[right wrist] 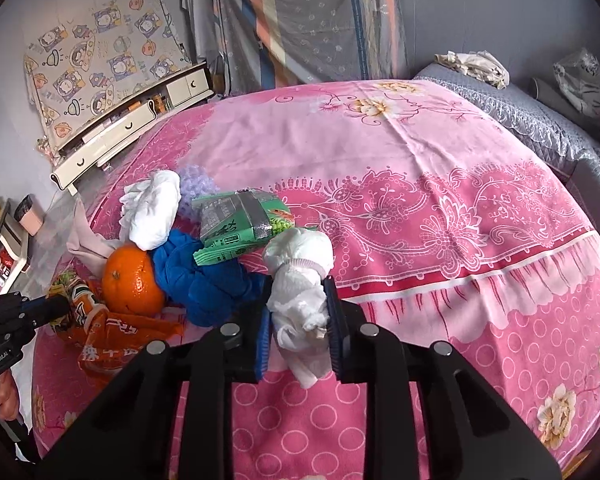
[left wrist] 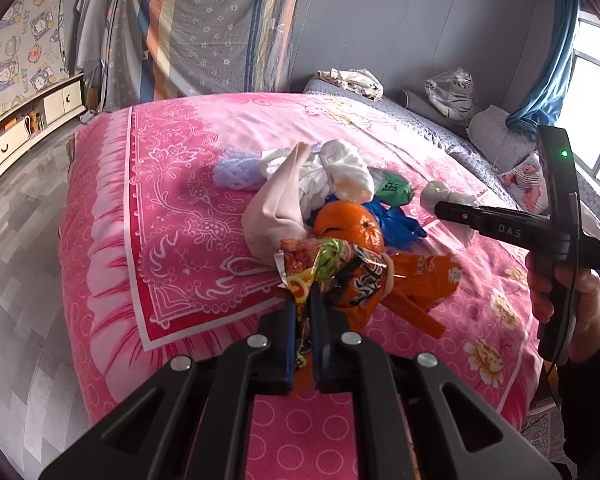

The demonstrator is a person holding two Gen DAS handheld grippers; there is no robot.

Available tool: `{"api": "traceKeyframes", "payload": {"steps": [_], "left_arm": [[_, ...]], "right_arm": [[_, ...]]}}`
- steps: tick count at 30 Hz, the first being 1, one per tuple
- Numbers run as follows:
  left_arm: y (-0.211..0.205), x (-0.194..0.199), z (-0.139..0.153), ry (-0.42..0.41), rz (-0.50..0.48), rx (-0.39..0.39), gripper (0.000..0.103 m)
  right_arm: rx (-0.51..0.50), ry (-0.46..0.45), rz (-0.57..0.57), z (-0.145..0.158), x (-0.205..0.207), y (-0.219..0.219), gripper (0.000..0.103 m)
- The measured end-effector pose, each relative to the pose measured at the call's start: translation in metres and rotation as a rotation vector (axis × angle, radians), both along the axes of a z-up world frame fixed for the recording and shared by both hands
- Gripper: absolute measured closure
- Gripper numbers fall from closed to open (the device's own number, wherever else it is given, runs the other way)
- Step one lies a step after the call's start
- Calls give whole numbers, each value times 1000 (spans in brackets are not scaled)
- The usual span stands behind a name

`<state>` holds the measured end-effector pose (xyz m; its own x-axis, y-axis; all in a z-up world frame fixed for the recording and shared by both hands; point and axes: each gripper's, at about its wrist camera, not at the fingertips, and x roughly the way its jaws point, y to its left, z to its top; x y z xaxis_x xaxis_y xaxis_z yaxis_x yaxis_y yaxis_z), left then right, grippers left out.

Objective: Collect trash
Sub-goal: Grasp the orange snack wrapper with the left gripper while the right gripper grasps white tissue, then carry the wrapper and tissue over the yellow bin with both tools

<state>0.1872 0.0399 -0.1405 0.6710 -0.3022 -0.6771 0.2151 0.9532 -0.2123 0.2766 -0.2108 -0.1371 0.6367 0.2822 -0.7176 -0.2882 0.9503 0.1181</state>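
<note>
1. The left gripper was seen pinched tight on the foil edge of an orange snack wrapper, just in front of the orange.
2. The right gripper was closed around a crumpled white tissue, right of the orange.
3. A blue bag, a green packet and white paper were heaped beside the orange on the pink bedspread.

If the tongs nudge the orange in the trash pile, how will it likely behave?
The orange is round and smooth-skinned, so it would probably roll rather than slide. It sits wedged among a blue bag, a pink cloth and an orange snack wrapper, which may check it at first. The soft pink bedspread should slow any roll.
</note>
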Motion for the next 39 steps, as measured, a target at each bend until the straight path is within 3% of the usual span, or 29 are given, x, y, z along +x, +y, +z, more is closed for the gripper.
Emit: {"api": "traceKeyframes", "payload": {"steps": [13, 26, 39], "left_arm": [[-3, -35, 29, -106, 20, -6, 100], [-16, -55, 60, -158, 18, -13, 100], [-50, -74, 100, -248, -51, -15, 100]], "right_arm": [[39, -42, -1, 27, -32, -10, 81], [46, -97, -23, 53, -64, -28, 81], [83, -208, -82, 95, -103, -60, 81]]}}
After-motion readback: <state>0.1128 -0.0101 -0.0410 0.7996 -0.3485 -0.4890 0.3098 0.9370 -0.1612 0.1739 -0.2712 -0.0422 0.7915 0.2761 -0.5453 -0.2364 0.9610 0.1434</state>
